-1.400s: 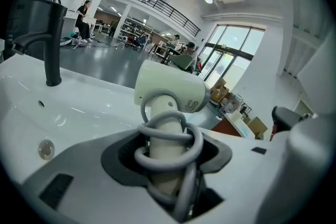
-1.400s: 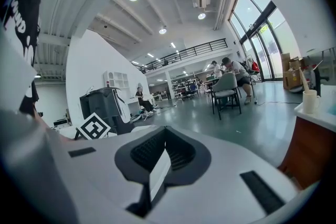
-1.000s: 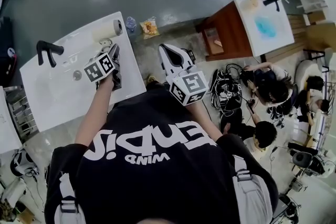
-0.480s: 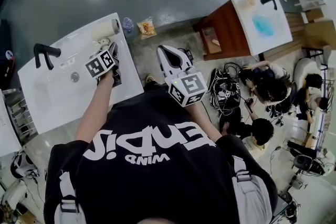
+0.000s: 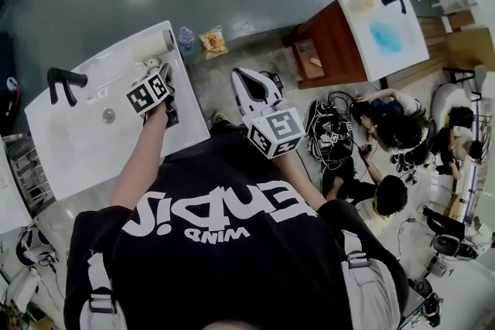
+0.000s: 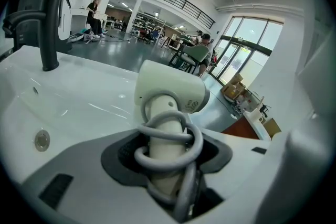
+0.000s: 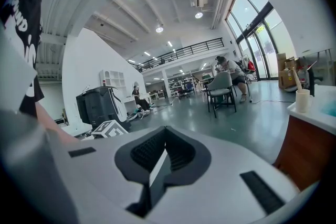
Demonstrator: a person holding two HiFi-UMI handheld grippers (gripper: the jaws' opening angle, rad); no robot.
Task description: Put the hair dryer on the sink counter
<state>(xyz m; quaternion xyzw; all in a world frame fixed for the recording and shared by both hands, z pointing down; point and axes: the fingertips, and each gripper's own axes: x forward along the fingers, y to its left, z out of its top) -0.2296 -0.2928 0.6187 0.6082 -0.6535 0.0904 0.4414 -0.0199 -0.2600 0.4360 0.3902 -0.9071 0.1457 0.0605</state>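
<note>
**Head view.** The left gripper (image 5: 166, 78) reached over the right-hand end of the white sink counter (image 5: 69, 151), with the cream hair dryer (image 5: 157, 42) at its tip near the counter's far corner. That end was flat, beside the basin and away from the black faucet (image 5: 65, 81) and the drain (image 5: 108, 116), which probably explained the choice of spot. The right gripper (image 5: 241, 77) was held off the counter's edge over the floor, apparently kept out of the way. The floor was grey and glossy. A bottle (image 5: 184, 35) and a snack packet (image 5: 213, 42) lay just beyond the counter. A second counter on a wooden cabinet (image 5: 332, 50) stood well apart, with people seated among cables (image 5: 332, 139) near it.

**Left gripper view.** The jaws were partly spread and clamped on the dryer's handle, over the wound grey cord (image 6: 169, 144). The barrel pointed away above the basin's rim. Whether the dryer touched the counter could not be told.

**Right gripper view.** The jaws met with nothing between them (image 7: 164, 153). Beyond lay an open hall with a mezzanine rail.
</note>
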